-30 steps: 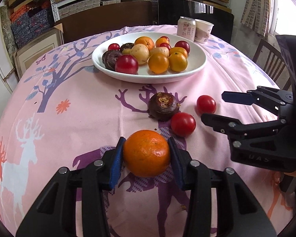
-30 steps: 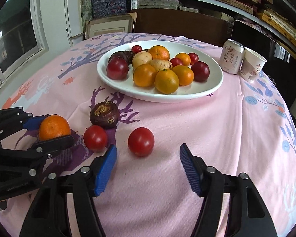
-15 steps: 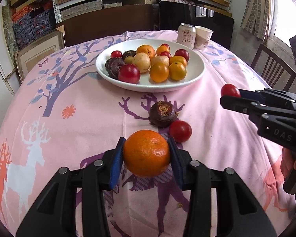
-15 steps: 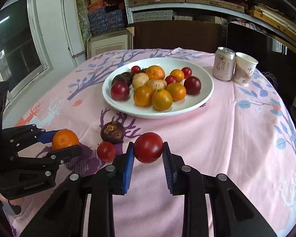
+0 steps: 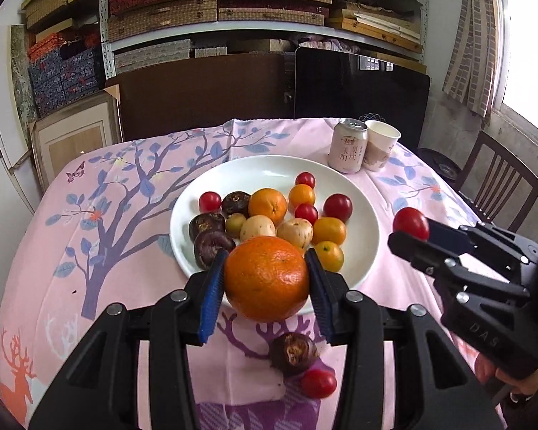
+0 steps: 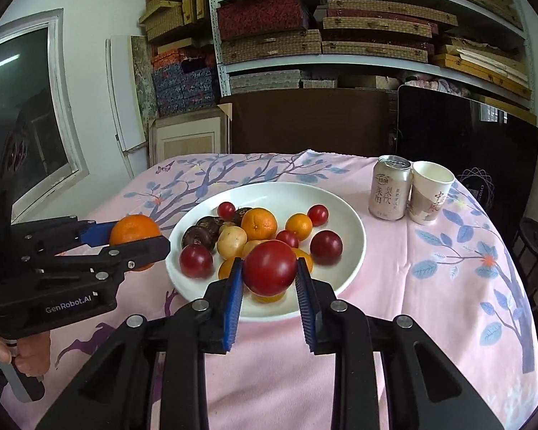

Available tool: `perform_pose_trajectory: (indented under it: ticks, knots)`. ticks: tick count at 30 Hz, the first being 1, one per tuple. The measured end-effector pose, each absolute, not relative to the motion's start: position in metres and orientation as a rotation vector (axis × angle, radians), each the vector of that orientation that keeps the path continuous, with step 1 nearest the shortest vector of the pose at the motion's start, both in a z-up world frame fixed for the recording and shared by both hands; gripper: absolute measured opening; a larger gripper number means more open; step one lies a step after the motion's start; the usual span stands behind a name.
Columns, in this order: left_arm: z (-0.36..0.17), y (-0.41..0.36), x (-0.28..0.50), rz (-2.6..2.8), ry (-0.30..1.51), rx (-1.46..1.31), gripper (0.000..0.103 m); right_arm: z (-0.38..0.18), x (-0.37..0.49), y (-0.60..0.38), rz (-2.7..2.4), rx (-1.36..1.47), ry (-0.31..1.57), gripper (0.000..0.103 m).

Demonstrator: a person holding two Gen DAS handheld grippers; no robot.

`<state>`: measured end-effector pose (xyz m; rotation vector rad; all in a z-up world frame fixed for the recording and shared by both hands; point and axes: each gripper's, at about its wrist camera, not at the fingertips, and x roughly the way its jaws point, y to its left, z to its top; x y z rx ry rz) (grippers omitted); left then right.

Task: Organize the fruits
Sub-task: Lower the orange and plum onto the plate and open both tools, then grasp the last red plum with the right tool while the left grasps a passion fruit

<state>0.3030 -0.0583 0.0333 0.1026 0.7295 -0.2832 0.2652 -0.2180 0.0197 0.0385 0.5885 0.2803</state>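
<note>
A round table under a pink cloth (image 5: 100,251) printed with blue-leaved trees and deer carries a white plate (image 5: 269,170) heaped with oranges, red tomatoes, dark purple fruits and pale brown fruits. The left gripper (image 5: 265,279) pinches a large orange (image 5: 266,278) between its blue pads, held above the plate's near rim; the right gripper (image 6: 269,279) pinches a red tomato (image 6: 270,267) likewise over the plate's near part. On the cloth near the plate lie a dark fruit (image 5: 293,353) and, touching it on the right, a small tomato (image 5: 318,382). Far right of the plate stand a can (image 6: 390,188) and a paper cup (image 6: 428,197), side by side. Beyond the table: a dark brown panel (image 6: 305,122), a black panel (image 6: 466,136), a framed board (image 5: 75,136) leaning at left, and metal shelves (image 6: 340,18) stacked with woven boxes. A wooden chair (image 5: 502,186) stands at right, by a bright window (image 5: 527,36).
</note>
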Motion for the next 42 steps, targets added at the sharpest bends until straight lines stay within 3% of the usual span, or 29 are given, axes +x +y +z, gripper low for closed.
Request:
perform_pose_trajectory:
  ticks: [9, 10, 11, 13, 14, 25, 39, 40, 42]
  knots:
    - [0.001, -0.071, 0.368, -0.238, 0.784, 0.164, 0.043, -0.007, 0.331, -0.2, 0.295, 0.019, 0.669, 0.03]
    - [-0.002, -0.069, 0.373, -0.224, 0.796, 0.154, 0.046, -0.008, 0.335, -0.199, 0.294, 0.01, 0.668, 0.036]
    - [-0.002, -0.066, 0.376, -0.2, 0.797, 0.134, 0.051, -0.009, 0.337, -0.198, 0.282, -0.001, 0.668, 0.05]
    - [0.004, -0.057, 0.375, -0.149, 0.742, 0.102, 0.081, -0.007, 0.335, -0.203, 0.257, 0.004, 0.634, 0.055]
    - [0.009, -0.051, 0.37, -0.14, 0.698, 0.079, 0.085, -0.006, 0.334, -0.206, 0.272, 0.023, 0.636, 0.055]
    - [0.038, -0.019, 0.32, -0.146, 0.675, -0.004, 0.087, 0.002, 0.287, -0.221, 0.314, 0.119, 0.693, 0.063]
    - [0.02, 0.006, 0.254, -0.103, 0.72, 0.054, 0.088, -0.034, 0.221, -0.133, 0.43, -0.106, 0.834, 0.063]
    - [0.018, 0.007, 0.253, -0.1, 0.728, 0.057, 0.088, -0.038, 0.222, -0.129, 0.423, -0.111, 0.839, 0.06]
    - [0.013, 0.008, 0.251, -0.097, 0.747, 0.061, 0.088, -0.045, 0.225, -0.124, 0.422, -0.117, 0.864, 0.041]
